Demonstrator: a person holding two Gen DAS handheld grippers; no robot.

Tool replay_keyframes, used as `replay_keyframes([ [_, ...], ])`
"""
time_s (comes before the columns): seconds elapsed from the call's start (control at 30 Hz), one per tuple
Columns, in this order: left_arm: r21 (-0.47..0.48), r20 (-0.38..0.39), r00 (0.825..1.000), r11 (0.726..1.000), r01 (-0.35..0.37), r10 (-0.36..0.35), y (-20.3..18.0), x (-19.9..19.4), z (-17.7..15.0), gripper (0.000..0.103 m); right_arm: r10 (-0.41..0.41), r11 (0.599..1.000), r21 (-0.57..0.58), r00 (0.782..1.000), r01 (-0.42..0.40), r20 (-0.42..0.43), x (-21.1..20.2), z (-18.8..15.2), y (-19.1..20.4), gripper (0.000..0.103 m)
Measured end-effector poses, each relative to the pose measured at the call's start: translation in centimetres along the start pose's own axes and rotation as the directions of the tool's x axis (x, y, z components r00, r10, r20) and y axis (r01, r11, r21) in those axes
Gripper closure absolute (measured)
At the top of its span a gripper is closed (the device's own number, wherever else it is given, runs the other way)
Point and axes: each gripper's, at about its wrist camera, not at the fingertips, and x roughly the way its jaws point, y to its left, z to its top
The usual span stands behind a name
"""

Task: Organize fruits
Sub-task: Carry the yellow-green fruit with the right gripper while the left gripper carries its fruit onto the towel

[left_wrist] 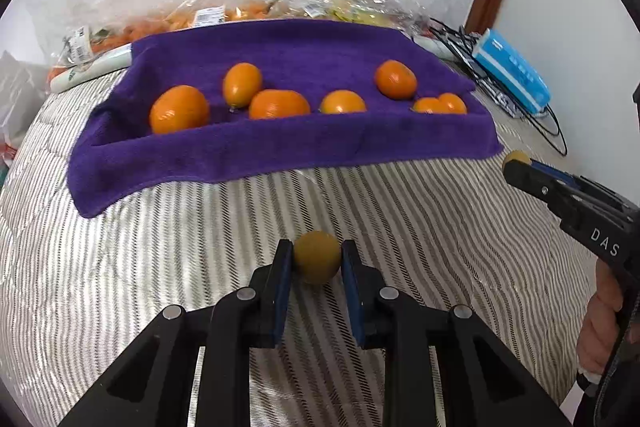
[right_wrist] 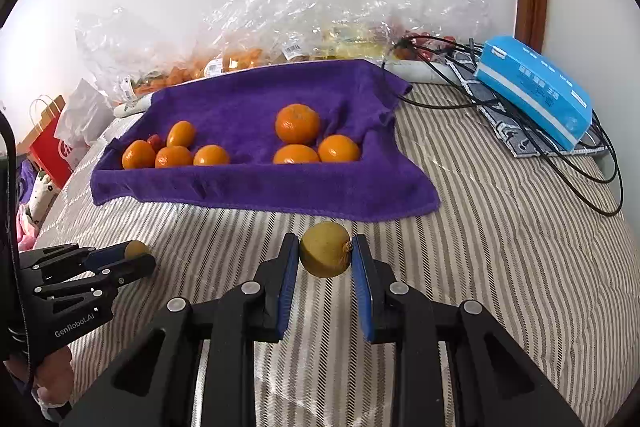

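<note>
Purple towel [right_wrist: 256,187] awaits; left tongs [left_wrist: 317,259] and right tongs [right_wrist: 325,251] each clench a fruit, ready for placing among the oranges [right_wrist: 297,123].

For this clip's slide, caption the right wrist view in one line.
Right gripper holds a yellowish fruit above the striped bedding, facing oranges on a purple towel.

White letters reading "DAS" are showing on the black body of the right gripper [left_wrist: 520,171], "GenRobot.AI" is showing on the left gripper [right_wrist: 138,255], while print on the blue box [right_wrist: 536,91] and bag labels [right_wrist: 292,49] is staying too small to read.
</note>
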Motion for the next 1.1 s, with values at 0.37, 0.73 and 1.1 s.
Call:
replay_keyframes([
  [0.37,-0.068,0.078,0.997,0.998,-0.019,0.024,3.6,-3.0,3.2,0.080,0.032,0.999,-0.017,0.999,-0.031,0.039,-0.8,2.8,2.1,0.076],
  [0.73,-0.137,0.146,0.987,0.990,-0.040,0.060,7.1,-4.5,7.1,0.080,0.050,0.999,-0.018,0.994,-0.048,0.093,-0.5,6.6,3.9,0.076],
  [1.1,-0.192,0.162,0.984,0.980,-0.043,0.075,9.6,-4.0,8.6,0.080,0.061,0.996,-0.066,0.991,-0.054,0.117,0.6,9.2,5.3,0.076],
])
